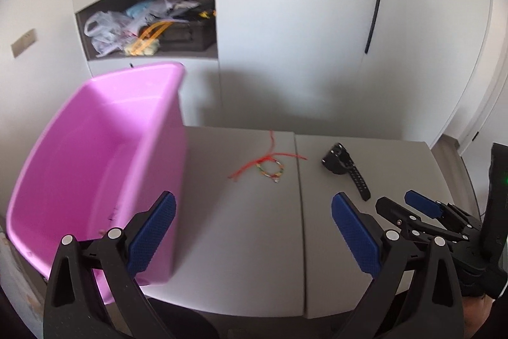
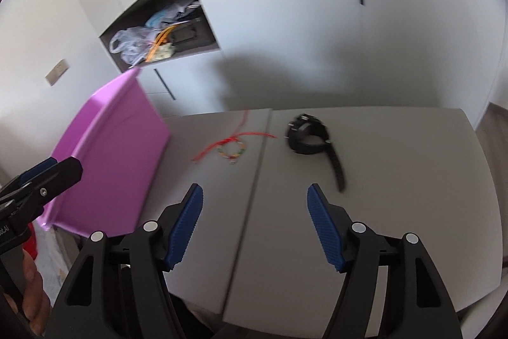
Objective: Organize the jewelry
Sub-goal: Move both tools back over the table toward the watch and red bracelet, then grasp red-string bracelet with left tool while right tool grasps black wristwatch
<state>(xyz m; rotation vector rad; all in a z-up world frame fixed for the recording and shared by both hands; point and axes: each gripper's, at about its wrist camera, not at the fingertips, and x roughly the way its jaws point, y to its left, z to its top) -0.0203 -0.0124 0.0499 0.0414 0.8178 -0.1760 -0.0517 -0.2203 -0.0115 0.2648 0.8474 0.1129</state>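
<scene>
On the grey bench (image 2: 397,180), a beaded bracelet (image 2: 231,151) with loose red cords is lying near a pink tub (image 1: 95,154), a black wristwatch (image 2: 309,140) just beyond. Both left tongs (image 1: 254,239) and right tongs (image 2: 255,227) are hovering apart, holding nothing. Light and limp, the bracelet is probably best pinched at its beads; blur is hiding the tub's contents.

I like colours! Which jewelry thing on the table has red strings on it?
The beaded bracelet, left of the table's seam. Red cords trail from it; the black watch, right of the seam, has none.

left gripper (image 1: 252,235) fingers spread, right gripper (image 2: 254,226) likewise
</scene>
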